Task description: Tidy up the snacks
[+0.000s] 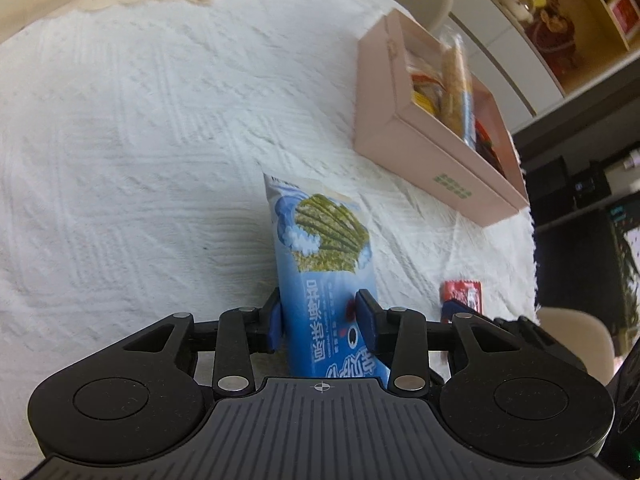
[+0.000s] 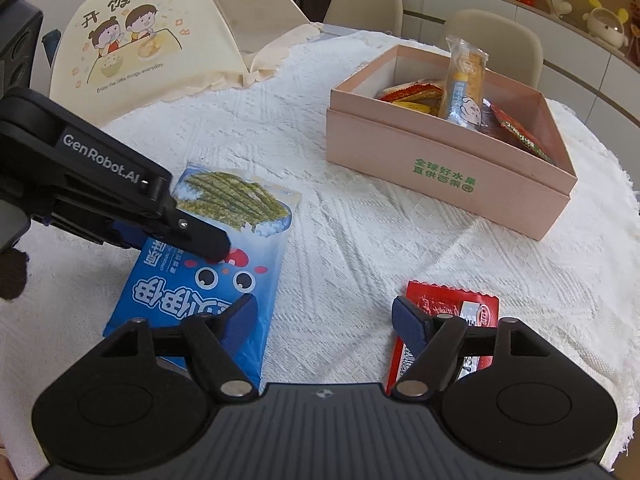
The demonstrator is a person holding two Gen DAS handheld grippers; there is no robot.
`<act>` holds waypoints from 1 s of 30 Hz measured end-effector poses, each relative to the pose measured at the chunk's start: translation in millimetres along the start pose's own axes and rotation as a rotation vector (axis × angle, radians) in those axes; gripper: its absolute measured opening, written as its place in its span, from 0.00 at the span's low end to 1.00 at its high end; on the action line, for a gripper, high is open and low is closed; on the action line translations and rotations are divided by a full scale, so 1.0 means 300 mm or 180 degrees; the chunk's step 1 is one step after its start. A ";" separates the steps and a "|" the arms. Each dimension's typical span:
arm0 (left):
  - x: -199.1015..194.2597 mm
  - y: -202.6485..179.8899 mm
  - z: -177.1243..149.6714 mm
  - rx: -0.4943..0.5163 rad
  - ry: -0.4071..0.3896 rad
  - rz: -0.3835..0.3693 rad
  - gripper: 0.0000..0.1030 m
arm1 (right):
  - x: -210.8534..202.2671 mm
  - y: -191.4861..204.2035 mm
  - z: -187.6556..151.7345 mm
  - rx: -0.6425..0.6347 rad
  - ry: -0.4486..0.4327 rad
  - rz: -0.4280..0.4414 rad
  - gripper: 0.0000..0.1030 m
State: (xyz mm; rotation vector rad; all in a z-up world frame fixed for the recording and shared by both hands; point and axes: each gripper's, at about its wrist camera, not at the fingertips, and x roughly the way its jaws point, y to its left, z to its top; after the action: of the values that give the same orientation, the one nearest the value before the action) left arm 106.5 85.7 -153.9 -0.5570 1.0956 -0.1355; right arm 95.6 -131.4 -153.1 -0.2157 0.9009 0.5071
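Note:
A blue seaweed snack bag (image 1: 320, 264) lies on the white tablecloth; it also shows in the right wrist view (image 2: 208, 280). My left gripper (image 1: 322, 320) is shut on the blue bag, its fingers (image 2: 200, 240) pinching the bag's middle. My right gripper (image 2: 324, 320) is open and empty, above the cloth between the blue bag and a red snack packet (image 2: 452, 312). The red packet also shows in the left wrist view (image 1: 462, 294). A pink box (image 2: 440, 168) holding several snacks stands at the back right, also in the left wrist view (image 1: 420, 148).
The table (image 2: 360, 240) is covered by a white textured cloth. A cream cartoon-printed bag (image 2: 132, 48) lies at the back left. Chairs (image 2: 368, 4) stand behind the table. The table edge runs close on the right (image 2: 624, 240).

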 end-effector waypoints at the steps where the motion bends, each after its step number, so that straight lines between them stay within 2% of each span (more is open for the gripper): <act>1: 0.001 -0.011 -0.003 0.0032 0.0009 0.0001 0.35 | -0.001 0.001 0.000 -0.0007 -0.0006 -0.0009 0.72; 5: -0.004 -0.025 -0.004 -0.0062 -0.0032 -0.0121 0.23 | -0.009 0.003 -0.005 -0.0050 -0.0040 -0.0078 0.73; 7: 0.007 -0.031 0.006 -0.0102 -0.0012 -0.0164 0.21 | -0.009 -0.002 -0.007 -0.0056 -0.0040 -0.0119 0.73; 10: 0.038 -0.071 0.017 0.0065 0.0010 -0.0030 0.21 | -0.012 -0.011 -0.006 -0.0119 0.0057 -0.0170 0.73; 14: 0.059 -0.141 -0.001 0.0366 0.0008 0.0153 0.20 | -0.070 -0.055 -0.013 -0.0070 -0.0022 -0.0230 0.73; 17: 0.053 -0.175 -0.021 0.0532 -0.0002 0.0227 0.20 | -0.105 -0.103 -0.020 0.0066 -0.0092 -0.0360 0.74; 20: 0.045 -0.188 -0.035 0.0615 0.0013 0.0260 0.20 | -0.101 -0.161 -0.023 0.0303 -0.0036 -0.0431 0.75; 22: 0.034 -0.183 -0.035 0.0587 0.0003 0.0250 0.20 | -0.086 -0.190 -0.029 0.0465 0.0049 -0.0421 0.75; 26: -0.032 -0.119 -0.002 0.0292 -0.0098 0.0132 0.22 | -0.062 -0.216 -0.045 0.0604 0.0161 -0.0390 0.75; 28: -0.089 -0.085 0.020 0.0193 -0.0275 0.0262 0.27 | -0.063 -0.213 -0.047 0.0576 0.0152 -0.0378 0.75; 30: -0.151 -0.067 0.036 0.0152 -0.0532 0.0495 0.27 | -0.066 -0.207 -0.046 0.0530 0.0130 -0.0362 0.75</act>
State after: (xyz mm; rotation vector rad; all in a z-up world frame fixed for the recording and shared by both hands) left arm 98.1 89.2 -103.9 -0.4305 0.9662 0.0203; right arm 107.3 -196.9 -147.8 -0.1252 0.9598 0.3214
